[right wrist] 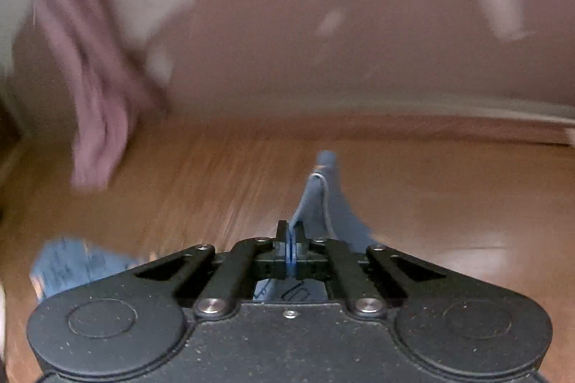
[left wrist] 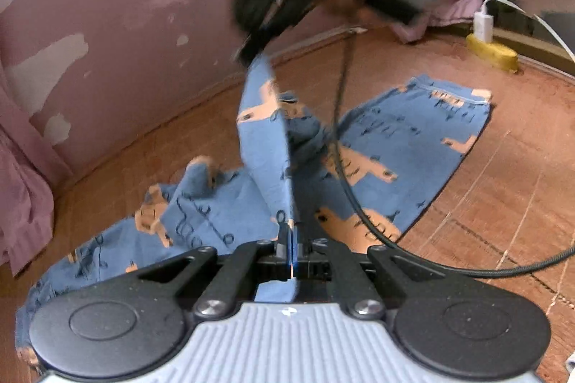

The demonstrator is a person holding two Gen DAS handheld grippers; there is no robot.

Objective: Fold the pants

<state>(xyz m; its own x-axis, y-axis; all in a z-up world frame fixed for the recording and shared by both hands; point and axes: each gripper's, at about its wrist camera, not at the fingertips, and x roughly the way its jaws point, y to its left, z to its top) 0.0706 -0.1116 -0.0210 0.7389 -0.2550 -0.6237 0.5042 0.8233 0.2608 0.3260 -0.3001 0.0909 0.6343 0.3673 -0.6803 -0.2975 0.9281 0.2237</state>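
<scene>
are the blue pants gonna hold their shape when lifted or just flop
Probably flop: the pants sag and crumple between the left gripper and right gripper. They look thin and light, and likely drag across the floor.

Right wrist view was smeared: wall (right wrist: 287,23) and hanging pink cloth (right wrist: 97,102) just blur. The pants (left wrist: 395,138) ran off the bottom-left edge, and the right gripper (left wrist: 251,54) was blurry too.
</scene>
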